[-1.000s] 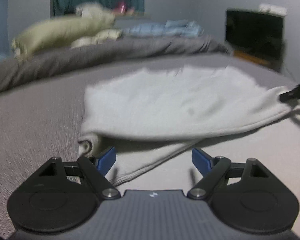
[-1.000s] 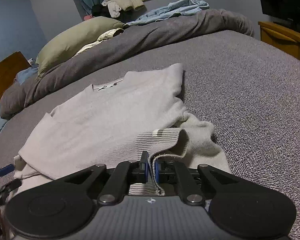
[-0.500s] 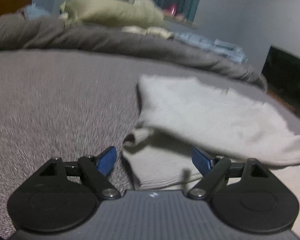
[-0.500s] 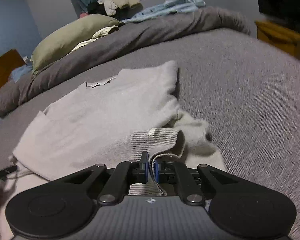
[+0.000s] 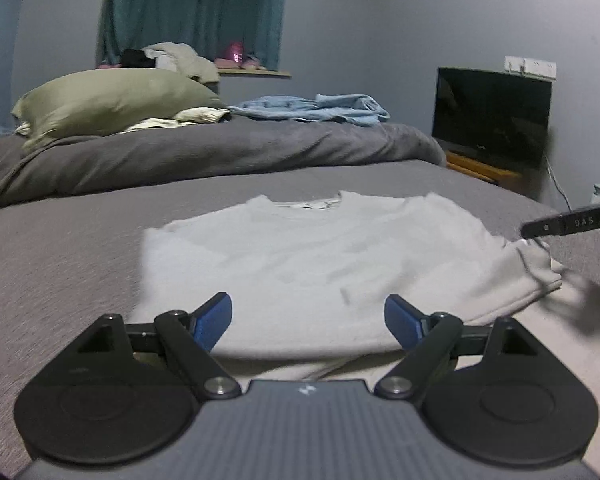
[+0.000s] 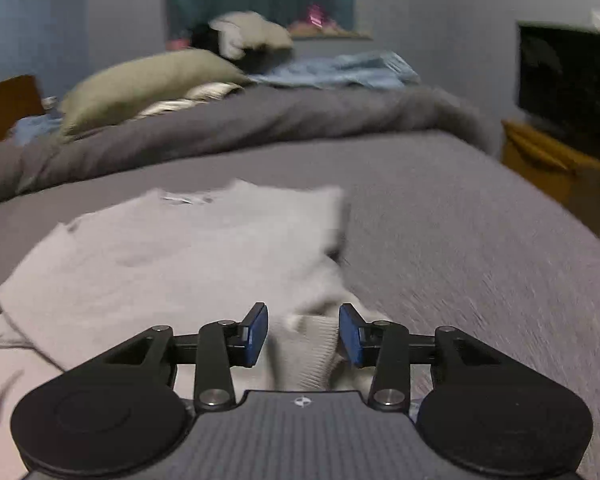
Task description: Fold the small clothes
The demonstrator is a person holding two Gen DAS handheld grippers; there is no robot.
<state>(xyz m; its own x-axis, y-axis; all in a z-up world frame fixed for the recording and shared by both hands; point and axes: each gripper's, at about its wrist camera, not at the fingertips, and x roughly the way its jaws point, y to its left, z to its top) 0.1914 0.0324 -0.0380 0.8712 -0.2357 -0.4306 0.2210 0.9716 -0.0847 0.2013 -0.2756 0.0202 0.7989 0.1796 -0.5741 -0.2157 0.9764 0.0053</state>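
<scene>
Grey bed cover (image 5: 60, 264) carried a pale sweater (image 5: 320, 256), folded partway and lying flat near the bed's front.

Behind it sat a rolled grey duvet (image 5: 220, 152), an olive pillow (image 5: 112, 100) and a crumpled light-blue garment (image 5: 312, 108), with a dark television (image 5: 494, 116) off to the right. The left tongs (image 5: 308, 320) stood wide open over the sweater's near edge, blue pads clear of the cloth and gripping nothing. The right tongs (image 6: 303, 334) had just been opening; the sweater's ribbed cuff (image 6: 312, 348) lay loose between the blue pads, which no longer pinched it, though the right pad looked close against the knit. From the left camera, one black finger of the right tongs showed at the sweater's right edge.
</scene>
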